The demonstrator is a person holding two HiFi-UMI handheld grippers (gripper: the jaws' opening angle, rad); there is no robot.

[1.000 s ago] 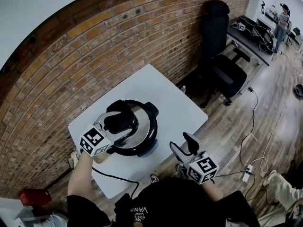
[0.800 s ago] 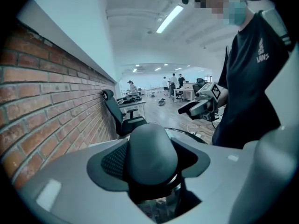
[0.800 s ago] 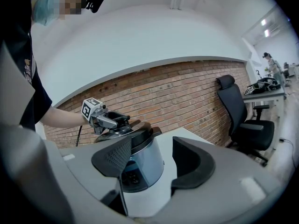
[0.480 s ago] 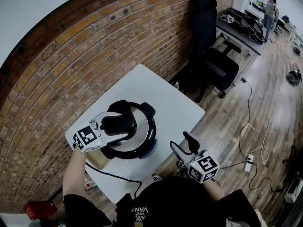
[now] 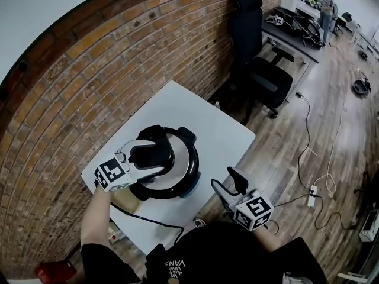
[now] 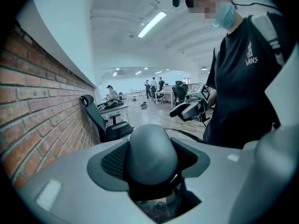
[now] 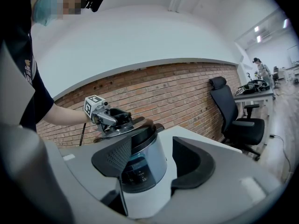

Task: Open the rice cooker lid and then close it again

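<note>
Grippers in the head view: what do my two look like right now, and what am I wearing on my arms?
The left gripper and right gripper match. Each has a pale grey body, dark mesh-textured pads on the jaws, and a white cube with black square markers at the rear. The arms come out of a black short-sleeved T-shirt with white print on the chest.
</note>
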